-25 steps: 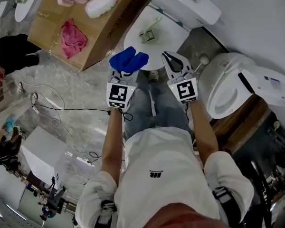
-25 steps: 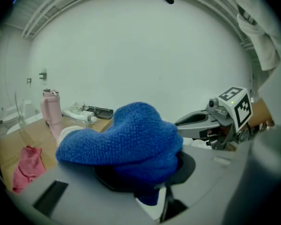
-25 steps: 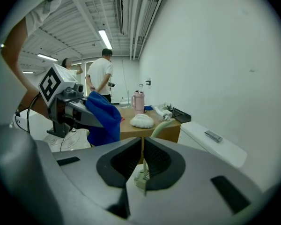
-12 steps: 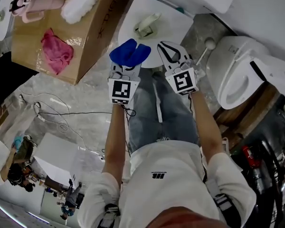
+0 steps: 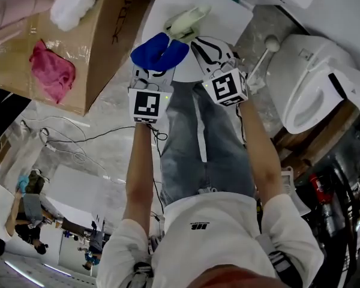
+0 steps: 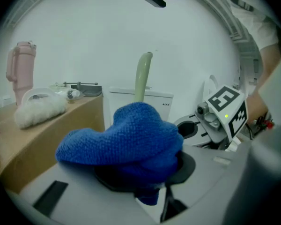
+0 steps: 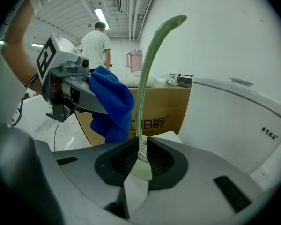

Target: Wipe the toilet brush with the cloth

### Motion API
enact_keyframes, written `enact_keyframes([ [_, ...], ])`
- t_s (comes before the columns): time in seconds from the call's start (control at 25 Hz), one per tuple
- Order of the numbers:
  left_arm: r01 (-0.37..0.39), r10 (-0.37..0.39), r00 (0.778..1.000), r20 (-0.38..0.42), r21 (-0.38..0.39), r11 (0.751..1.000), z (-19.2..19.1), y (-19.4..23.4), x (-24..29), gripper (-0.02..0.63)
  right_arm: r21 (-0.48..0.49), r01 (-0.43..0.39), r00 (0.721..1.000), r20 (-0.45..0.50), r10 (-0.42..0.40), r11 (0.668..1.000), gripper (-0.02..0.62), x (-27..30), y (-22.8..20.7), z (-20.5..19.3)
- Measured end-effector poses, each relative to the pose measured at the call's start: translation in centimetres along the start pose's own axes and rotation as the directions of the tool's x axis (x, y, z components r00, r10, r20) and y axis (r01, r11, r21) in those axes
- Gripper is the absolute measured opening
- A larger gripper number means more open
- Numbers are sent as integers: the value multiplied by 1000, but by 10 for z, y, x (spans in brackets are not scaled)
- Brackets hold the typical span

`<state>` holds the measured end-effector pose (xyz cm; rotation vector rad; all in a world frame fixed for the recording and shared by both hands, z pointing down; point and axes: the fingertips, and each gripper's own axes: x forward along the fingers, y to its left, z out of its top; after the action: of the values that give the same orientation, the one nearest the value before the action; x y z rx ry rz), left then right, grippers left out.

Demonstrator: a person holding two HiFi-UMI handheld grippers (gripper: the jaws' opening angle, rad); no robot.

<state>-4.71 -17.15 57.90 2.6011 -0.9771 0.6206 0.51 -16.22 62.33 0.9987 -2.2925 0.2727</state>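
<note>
A blue cloth (image 5: 159, 51) is bunched in my left gripper (image 5: 158, 63), which is shut on it; in the left gripper view the cloth (image 6: 131, 139) hides the jaws. The pale green toilet brush (image 5: 183, 21) reaches from my right gripper (image 5: 209, 51) over a white fixture top (image 5: 228, 14). In the right gripper view its handle (image 7: 152, 60) rises from between the jaws, bristles at the base. Those jaws are opening, with slim gaps beside the handle. The cloth (image 7: 110, 104) hangs just left of the brush, not touching it.
A cardboard box (image 5: 96, 47) at the left carries a pink cloth (image 5: 48, 71), a fluffy white thing (image 5: 75, 5) and a pink tumbler (image 5: 12, 14). A white toilet (image 5: 306, 89) stands at the right, with a ball-topped stick (image 5: 265, 50) beside it. Cables lie on the floor (image 5: 66, 137).
Both grippers have sunk toward the white fixture top, carrying the cloth and the brush with them. The brush's far end now lies over that top.
</note>
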Motion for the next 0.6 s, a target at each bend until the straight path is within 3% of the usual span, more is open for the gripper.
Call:
enact_keyframes([
  [0.6,40,-39,999,4,-6,999,-22,10,50,167,-106,-138,990,-43,134,985,98,62,16,-26],
])
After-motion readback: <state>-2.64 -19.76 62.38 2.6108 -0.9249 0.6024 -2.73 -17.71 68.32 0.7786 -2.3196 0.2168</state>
